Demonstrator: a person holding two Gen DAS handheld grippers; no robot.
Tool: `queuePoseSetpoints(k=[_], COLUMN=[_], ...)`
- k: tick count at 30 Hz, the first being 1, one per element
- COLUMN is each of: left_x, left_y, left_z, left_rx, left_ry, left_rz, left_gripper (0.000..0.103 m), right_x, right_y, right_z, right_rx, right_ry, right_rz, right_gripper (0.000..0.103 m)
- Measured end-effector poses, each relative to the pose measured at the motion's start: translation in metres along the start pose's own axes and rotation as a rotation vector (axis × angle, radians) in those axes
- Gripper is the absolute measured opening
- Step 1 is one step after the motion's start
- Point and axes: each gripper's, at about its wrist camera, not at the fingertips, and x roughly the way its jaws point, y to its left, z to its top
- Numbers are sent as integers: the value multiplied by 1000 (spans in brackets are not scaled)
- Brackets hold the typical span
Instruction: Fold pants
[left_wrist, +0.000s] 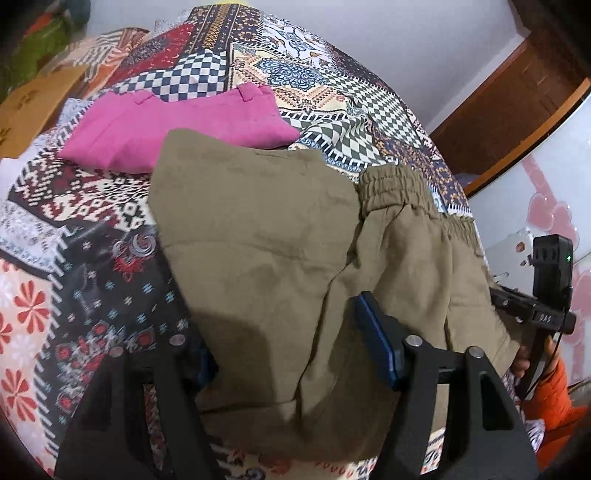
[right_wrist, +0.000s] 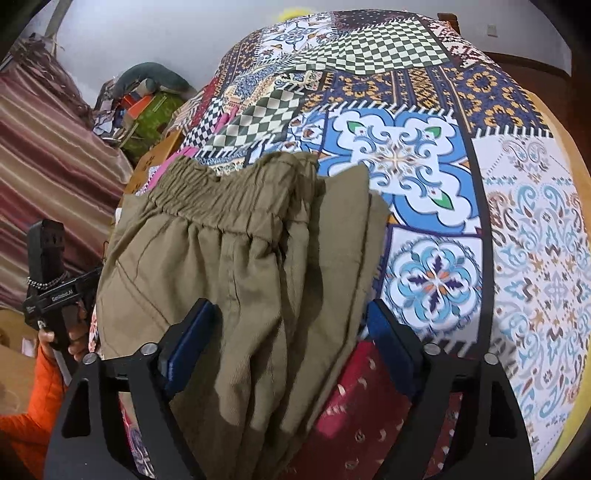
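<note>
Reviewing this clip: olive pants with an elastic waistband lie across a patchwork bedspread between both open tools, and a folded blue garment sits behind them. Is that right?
One detail is off: the folded garment behind the olive pants is pink, not blue, as the left wrist view shows. The rest holds: elastic waistband, patchwork bedspread, and the left tool and right tool both open around the fabric.

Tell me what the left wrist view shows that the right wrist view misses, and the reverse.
Only the left wrist view shows the folded pink garment lying beyond the pants. Only the right wrist view shows the striped curtain and the blue medallion patches. Both show the khaki pants with the elastic waistband on the patchwork bedspread, between open jaws.
</note>
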Motion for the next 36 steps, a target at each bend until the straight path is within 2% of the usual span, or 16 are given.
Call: queuePoseSetpoints(k=[2,5,6,7,10,13,18,36], left_x=[2,4,4,5,2,-4,-22,-74], left_y=[-2,-4,-4,-5,-7,-15,-32,-58], left_z=[6,13,15,17,19,19,20,36], left_rx=[6,5,6,8,15,51,110,173], left_ry=[-4,-8,-7,-7,-19,-46,-104,-241], left_rz=[3,6,18,31,57,92,132,165], left_gripper=[52,31,21,17,12,9,6,5], right_x=[3,4,3,1,-1,-3,-11,-41], right_y=[2,2,2,2,4,4,12,47], right_z=[6,12,14,17,24,29,37,66], right_rx=[-2,-3,-11,-23,-44,-60,-89,-207], right_ry=[-10,-28,-32,-41,-53,-64,-102,-203], right_rz=[-3,-6,-5,-9,-20,-23,-25,-20], right_gripper=[76,64,56,50,35,25,16,12])
